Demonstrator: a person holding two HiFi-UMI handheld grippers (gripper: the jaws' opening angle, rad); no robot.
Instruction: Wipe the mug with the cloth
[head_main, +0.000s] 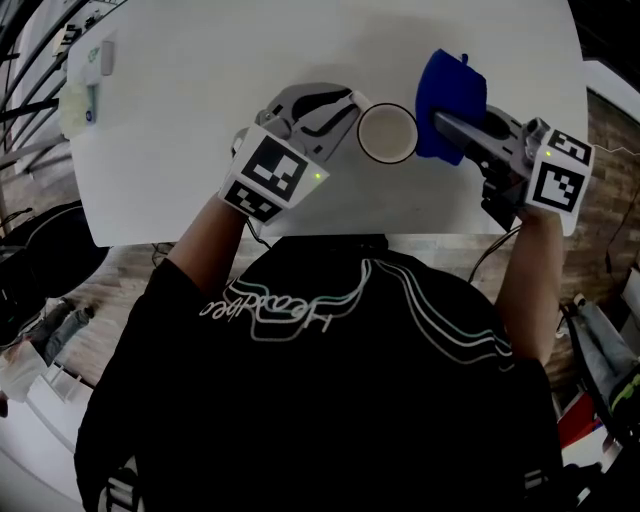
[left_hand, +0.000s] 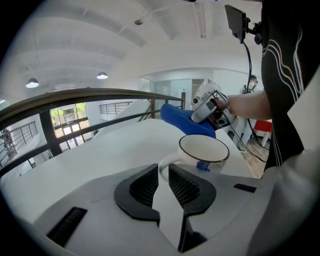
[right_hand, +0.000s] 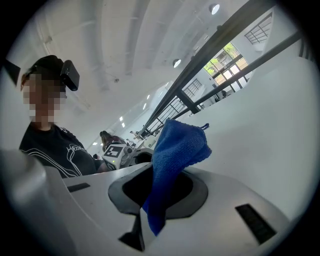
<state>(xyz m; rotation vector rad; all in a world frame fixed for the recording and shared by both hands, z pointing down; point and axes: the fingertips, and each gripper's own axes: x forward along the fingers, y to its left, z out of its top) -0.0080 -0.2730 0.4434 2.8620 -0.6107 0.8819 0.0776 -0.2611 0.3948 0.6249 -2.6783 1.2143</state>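
A white mug (head_main: 387, 133) with a dark rim stands upright on the white table (head_main: 180, 150). My left gripper (head_main: 350, 108) reaches it from the left and is shut on its handle (left_hand: 165, 165), which sits between the ribbed pads. A blue cloth (head_main: 450, 88) hangs bunched from my right gripper (head_main: 445, 125), which is shut on it just right of the mug. In the left gripper view the cloth (left_hand: 184, 120) touches the mug's (left_hand: 204, 150) far side. In the right gripper view the cloth (right_hand: 175, 155) fills the jaws and hides most of the mug.
A few small pale items (head_main: 85, 90) lie at the table's far left corner. The table's near edge (head_main: 300, 240) runs just in front of the person's body. Cables and gear lie on the wooden floor at both sides.
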